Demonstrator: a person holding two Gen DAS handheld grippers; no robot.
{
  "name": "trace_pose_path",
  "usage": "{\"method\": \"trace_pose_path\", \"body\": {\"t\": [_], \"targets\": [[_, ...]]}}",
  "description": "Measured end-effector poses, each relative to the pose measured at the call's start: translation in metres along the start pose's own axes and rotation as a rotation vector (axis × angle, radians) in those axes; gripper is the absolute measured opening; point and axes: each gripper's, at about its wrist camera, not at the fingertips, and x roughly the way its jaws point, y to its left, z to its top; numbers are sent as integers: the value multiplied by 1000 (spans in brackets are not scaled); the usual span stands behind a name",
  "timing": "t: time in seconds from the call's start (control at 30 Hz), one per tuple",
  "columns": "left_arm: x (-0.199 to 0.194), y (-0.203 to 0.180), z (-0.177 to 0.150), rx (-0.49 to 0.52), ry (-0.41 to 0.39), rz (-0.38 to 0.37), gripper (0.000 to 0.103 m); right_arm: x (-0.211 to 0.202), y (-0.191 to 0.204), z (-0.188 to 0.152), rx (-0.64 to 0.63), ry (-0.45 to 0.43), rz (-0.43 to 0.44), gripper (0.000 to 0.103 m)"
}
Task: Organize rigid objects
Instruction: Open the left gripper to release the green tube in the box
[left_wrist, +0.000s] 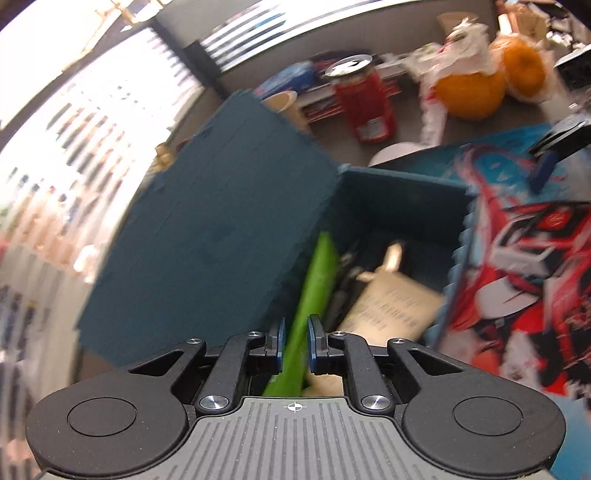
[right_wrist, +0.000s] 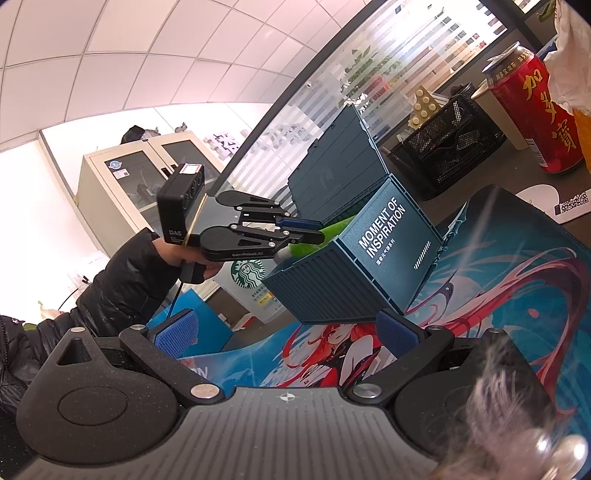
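A dark teal container-style box stands on a printed anime mat, its lid swung up. My left gripper is shut on a green tube-like object and holds it over the box's open top, its far end inside. A tan paper tag and dark items lie inside the box. My right gripper is open and empty, low over the mat in front of the box; it also shows at the right edge of the left wrist view.
A red drink can, two oranges with crumpled paper, a paper cup and a black mesh basket stand behind the box. The anime mat covers the desk. A Starbucks cup stands behind.
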Motion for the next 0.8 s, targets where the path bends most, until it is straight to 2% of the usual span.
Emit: {"method": "trace_pose_path", "body": {"t": [0.07,0.1,0.13,0.2,0.3,0.37,0.47,0.57,0.67,0.73,0.8], "targets": [[-4,6,-3,-23,3,36,18,0,0,0,0,-1,0,103],[-8,8,-3,-34,0,53,31,0,0,0,0,0,0,103],[-14,9,-4,-41,-9,67,57,0,0,0,0,0,0,103],[-30,5,-7,-46,-49,105,94,0,0,0,0,2,-2,103],[-56,-7,-14,-76,-104,134,97,-1,0,0,0,2,-5,103],[-71,-18,-22,-132,-129,201,103,0,0,0,0,2,-11,103],[-89,-36,-40,-311,-150,297,103,1,1,0,-2,6,-29,103],[-96,-53,-67,-534,-137,276,103,9,5,-2,-25,33,-82,103],[-96,-74,-93,-682,-125,266,103,28,22,-7,-110,95,-146,103],[-94,-88,-108,-740,-98,331,103,45,40,-15,-169,119,-156,103],[-91,-98,-124,-803,-67,398,103,66,64,-23,-247,127,-211,103]]}}
